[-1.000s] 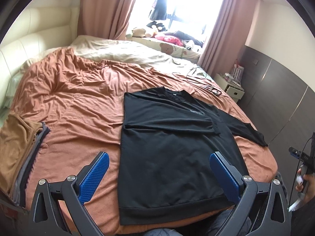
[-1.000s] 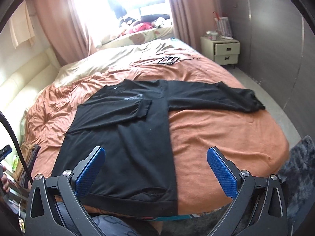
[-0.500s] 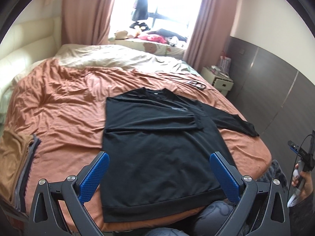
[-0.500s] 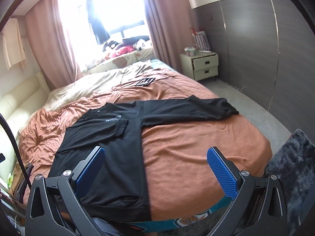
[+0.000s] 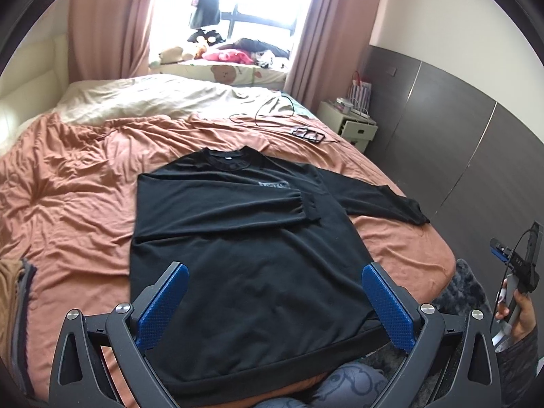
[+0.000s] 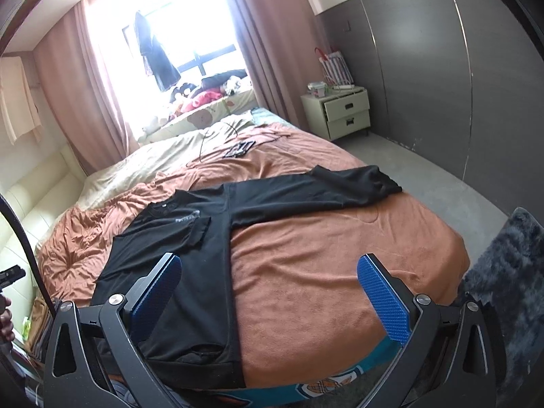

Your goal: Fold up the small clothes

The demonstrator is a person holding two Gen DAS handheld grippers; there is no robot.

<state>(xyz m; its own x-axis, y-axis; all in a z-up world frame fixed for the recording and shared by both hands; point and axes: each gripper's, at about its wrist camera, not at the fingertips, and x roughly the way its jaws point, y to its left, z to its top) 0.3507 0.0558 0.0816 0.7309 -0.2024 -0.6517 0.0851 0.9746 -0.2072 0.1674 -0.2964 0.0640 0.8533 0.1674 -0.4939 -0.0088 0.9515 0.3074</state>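
A black long-sleeved shirt [image 5: 244, 238] lies flat on the orange bedspread [image 5: 68, 204], collar toward the window. Its left sleeve is folded across the chest, cuff [image 5: 309, 204] near the right shoulder. The other sleeve [image 6: 312, 190] stretches straight out toward the bed's right edge. My left gripper [image 5: 275, 302] hovers open above the shirt's hem, holding nothing. My right gripper [image 6: 270, 292] hangs open over the bedspread just right of the shirt's body [image 6: 190, 272], holding nothing. In the left wrist view a hand grips the right gripper's handle [image 5: 520, 272] at the far right.
A pile of brown and grey clothes [image 5: 13, 306] lies at the bed's left edge. A cable and a dark flat object [image 5: 306, 132] rest near the cream duvet [image 5: 153, 98]. A bedside cabinet [image 6: 343, 112] and grey wardrobe wall [image 6: 442, 85] stand right; a dark rug [image 6: 510, 289] lies beside the bed.
Both grippers have pulled back and risen away from the shirt. The right one has swung rightward, so the outstretched sleeve and the floor show more. The shirt has not moved.
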